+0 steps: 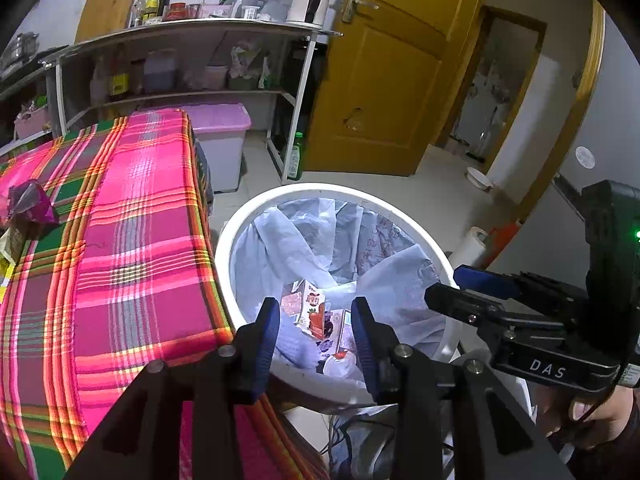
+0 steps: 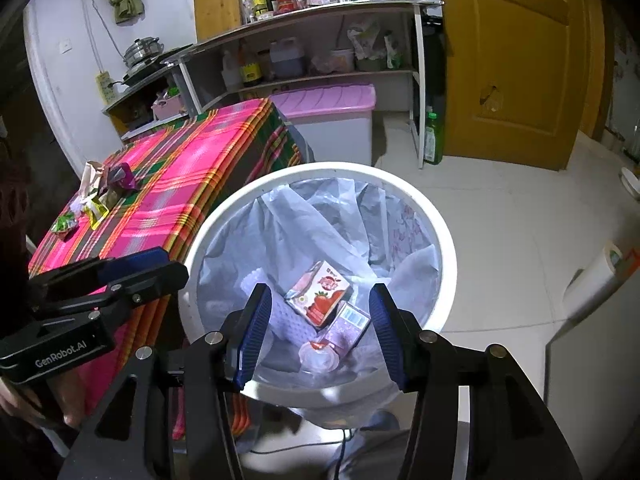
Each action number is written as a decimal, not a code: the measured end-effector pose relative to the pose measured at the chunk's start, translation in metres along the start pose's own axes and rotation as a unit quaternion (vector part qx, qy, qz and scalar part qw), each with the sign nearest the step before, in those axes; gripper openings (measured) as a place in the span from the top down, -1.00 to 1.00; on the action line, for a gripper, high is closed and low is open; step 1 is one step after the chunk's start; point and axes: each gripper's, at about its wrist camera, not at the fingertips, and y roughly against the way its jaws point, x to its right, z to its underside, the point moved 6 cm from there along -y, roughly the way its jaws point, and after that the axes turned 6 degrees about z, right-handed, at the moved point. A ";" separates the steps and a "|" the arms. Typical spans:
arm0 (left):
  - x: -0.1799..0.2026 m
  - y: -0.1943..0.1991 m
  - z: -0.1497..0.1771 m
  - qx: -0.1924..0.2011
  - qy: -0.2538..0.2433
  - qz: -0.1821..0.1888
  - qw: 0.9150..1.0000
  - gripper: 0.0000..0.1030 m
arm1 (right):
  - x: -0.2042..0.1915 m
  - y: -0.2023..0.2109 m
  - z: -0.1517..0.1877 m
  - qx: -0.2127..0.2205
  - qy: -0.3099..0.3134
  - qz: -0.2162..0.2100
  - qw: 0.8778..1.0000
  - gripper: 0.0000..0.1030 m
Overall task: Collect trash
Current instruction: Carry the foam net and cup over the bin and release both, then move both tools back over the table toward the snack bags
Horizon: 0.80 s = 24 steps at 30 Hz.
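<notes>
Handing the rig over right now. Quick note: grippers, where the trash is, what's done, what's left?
Left gripper: open, empty, over the white bin.
Right gripper: open, empty, also over the bin.
Done: strawberry carton, purple carton and a clear plastic cup lie in the bin's liner.
Left: a cluster of wrappers on the plaid tablecloth at its far side: purple wrapper, yellow packet, green wrapper. Pick them up and bin them.
</notes>
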 end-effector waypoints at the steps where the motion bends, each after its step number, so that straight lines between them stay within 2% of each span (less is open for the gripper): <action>1: -0.001 0.002 0.001 0.001 0.002 0.000 1.000 0.28 | -0.001 0.003 -0.001 0.003 0.000 -0.001 1.000 -0.01; 16: -0.017 0.060 0.009 0.046 0.014 -0.033 0.998 0.28 | -0.037 0.032 -0.004 0.037 0.026 -0.019 0.999 -0.01; 24: -0.046 0.097 0.015 0.072 0.036 -0.075 0.994 0.29 | -0.074 0.036 -0.005 0.039 0.052 -0.061 0.996 -0.01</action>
